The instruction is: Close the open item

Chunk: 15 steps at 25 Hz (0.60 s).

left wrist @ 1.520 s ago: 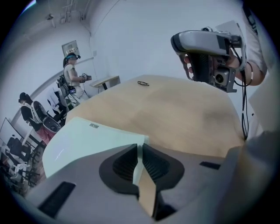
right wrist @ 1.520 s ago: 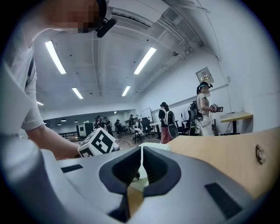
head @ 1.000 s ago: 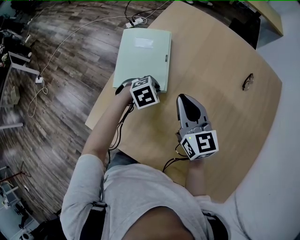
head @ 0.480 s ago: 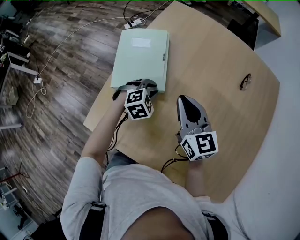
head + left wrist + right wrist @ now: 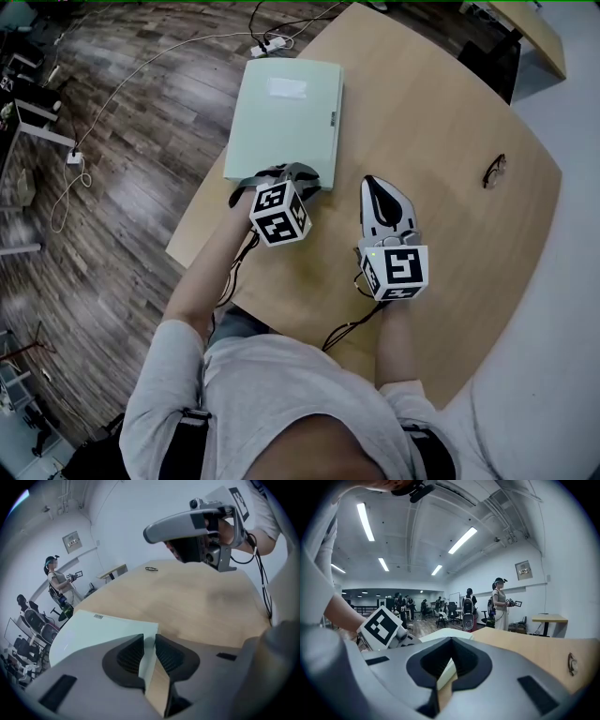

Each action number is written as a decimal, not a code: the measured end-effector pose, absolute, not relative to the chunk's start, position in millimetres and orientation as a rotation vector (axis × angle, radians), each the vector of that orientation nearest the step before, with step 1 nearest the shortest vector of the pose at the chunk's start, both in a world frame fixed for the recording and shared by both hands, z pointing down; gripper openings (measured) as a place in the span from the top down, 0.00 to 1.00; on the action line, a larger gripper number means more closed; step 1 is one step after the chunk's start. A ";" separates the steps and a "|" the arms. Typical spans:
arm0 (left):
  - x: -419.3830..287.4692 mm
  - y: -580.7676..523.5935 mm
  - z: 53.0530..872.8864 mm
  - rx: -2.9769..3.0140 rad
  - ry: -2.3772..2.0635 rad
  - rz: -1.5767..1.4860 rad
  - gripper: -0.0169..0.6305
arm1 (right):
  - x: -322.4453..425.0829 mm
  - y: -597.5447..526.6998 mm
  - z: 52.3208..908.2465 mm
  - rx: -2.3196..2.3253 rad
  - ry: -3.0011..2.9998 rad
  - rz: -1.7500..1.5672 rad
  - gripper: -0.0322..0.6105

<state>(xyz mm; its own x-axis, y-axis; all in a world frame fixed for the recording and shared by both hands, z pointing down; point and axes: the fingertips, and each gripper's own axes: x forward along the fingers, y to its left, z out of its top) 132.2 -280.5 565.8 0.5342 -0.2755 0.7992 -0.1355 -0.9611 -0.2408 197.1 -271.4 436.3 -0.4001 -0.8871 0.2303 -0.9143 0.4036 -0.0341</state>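
Folder [image 5: 286, 112] corner at left gripper [image 5: 298, 174], between jaws just parted, pads clear. Pale green, flat on table [image 5: 441, 141], cover down. Right gripper [image 5: 377, 186] beside, jaws together, empty.

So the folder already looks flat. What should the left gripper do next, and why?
Probably just draw the left gripper back off the green folder. The folder lies flat and closed on the table; the jaws have just been opening, and its corner shows in their gap with neither pad pressing it.
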 end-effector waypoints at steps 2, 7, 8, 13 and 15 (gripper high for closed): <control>131.9 -281.3 563.9 -2.676 0.390 -1.345 0.85 | 192.6 -277.0 443.7 1.584 -2.483 0.251 0.94; 129.4 -283.5 560.6 -2.836 0.459 -1.247 0.85 | 188.8 -285.5 451.9 1.541 -2.490 0.302 0.94; 128.7 -284.0 560.1 -2.859 0.463 -1.239 0.85 | 188.7 -287.8 451.8 1.519 -2.505 0.349 0.94; 126.7 -285.3 558.4 -2.923 0.457 -1.215 0.85 | 199.9 -322.9 439.9 1.436 -2.540 0.479 0.94; 126.3 -284.6 558.4 -2.935 0.450 -1.213 0.86 | 199.0 -342.1 441.9 1.393 -2.522 0.462 0.94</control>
<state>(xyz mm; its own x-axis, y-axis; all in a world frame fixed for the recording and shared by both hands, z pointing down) 126.3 -284.6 558.4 0.6747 -0.2314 0.7008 -0.2811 -0.9586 -0.0459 199.0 -342.1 441.9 -0.5250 -0.7798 0.3412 -0.8501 0.5003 -0.1647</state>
